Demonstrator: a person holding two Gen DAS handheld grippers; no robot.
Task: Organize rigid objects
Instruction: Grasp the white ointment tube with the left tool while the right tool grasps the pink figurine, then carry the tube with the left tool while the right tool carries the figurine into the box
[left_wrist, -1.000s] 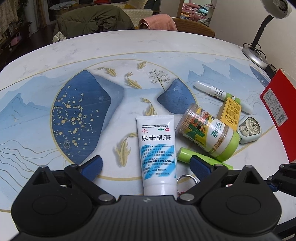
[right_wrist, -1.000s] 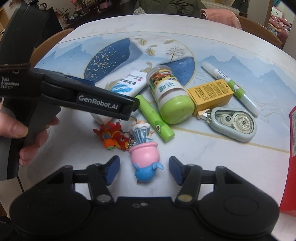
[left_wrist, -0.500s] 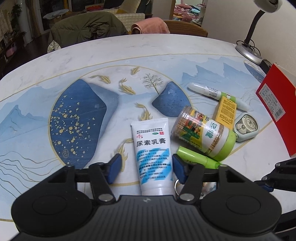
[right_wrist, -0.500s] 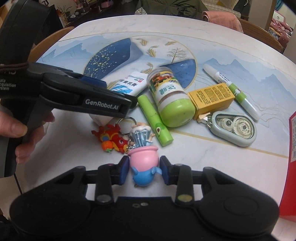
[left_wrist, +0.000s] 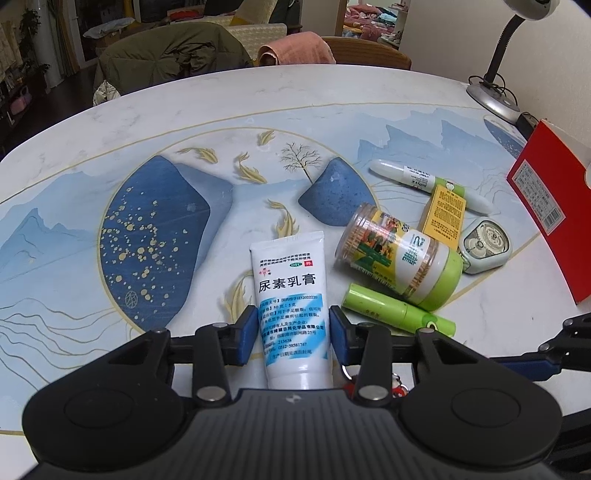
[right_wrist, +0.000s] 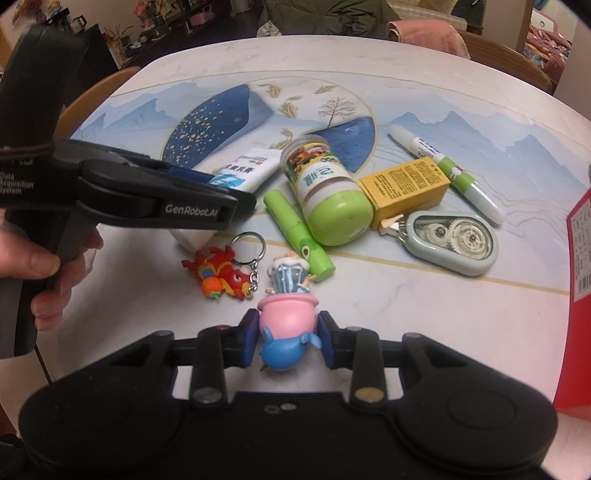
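At the bottom centre of each wrist view, the left gripper (left_wrist: 293, 334) was closing around the white tube (left_wrist: 291, 306), while the right gripper (right_wrist: 283, 341) clamped the pink-and-blue figurine (right_wrist: 286, 332), apparently to lift both from the clutter.

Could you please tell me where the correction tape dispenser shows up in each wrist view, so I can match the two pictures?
Left wrist view: the correction tape dispenser lies at the right, just right of the green-lidded jar.
Right wrist view: it lies right of centre, below the yellow box.
Shared landmark: the green-lidded jar, lying on its side.
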